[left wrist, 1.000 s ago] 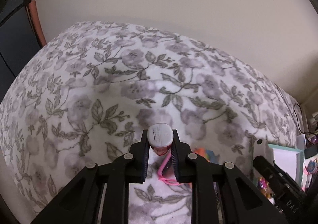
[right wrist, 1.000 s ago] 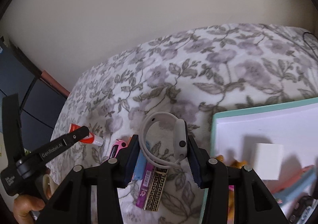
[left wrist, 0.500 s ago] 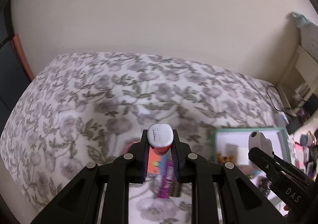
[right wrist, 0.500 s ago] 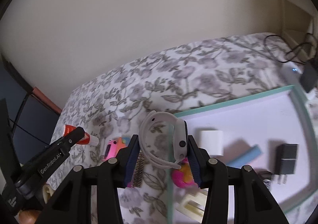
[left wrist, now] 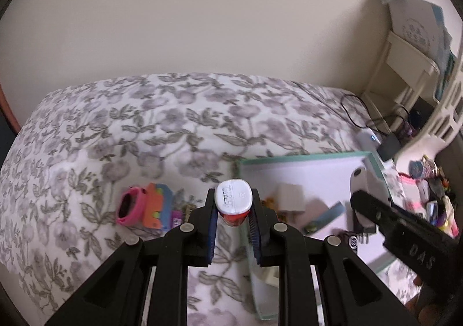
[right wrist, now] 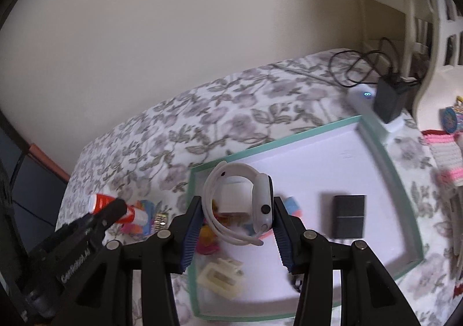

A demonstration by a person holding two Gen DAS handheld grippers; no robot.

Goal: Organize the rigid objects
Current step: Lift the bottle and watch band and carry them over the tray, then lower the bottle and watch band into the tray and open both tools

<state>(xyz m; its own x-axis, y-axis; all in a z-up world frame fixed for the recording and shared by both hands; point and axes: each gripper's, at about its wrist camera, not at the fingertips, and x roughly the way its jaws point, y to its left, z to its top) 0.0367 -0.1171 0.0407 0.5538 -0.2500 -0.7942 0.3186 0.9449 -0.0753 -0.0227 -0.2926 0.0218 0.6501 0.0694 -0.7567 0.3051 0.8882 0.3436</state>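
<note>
Red tube (left wrist: 233, 206) clamped in left gripper (left wrist: 233, 220) beside tray (right wrist: 315, 127); white watch (right wrist: 260, 201) clamped in right gripper (right wrist: 235, 232) above tray.

The glue tube's (left wrist: 233, 206) label is hidden between the fingers, and the tray's (right wrist: 385, 152) near corner is cut off.

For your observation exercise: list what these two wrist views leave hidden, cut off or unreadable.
- Left wrist view: the glue tube shows only its crimped end, whose embossed print is too small to read.
- Right wrist view: the white charger cube sits partly behind the smartwatch.
- Right wrist view: the tray rim's near corners are covered by the right gripper.
</note>
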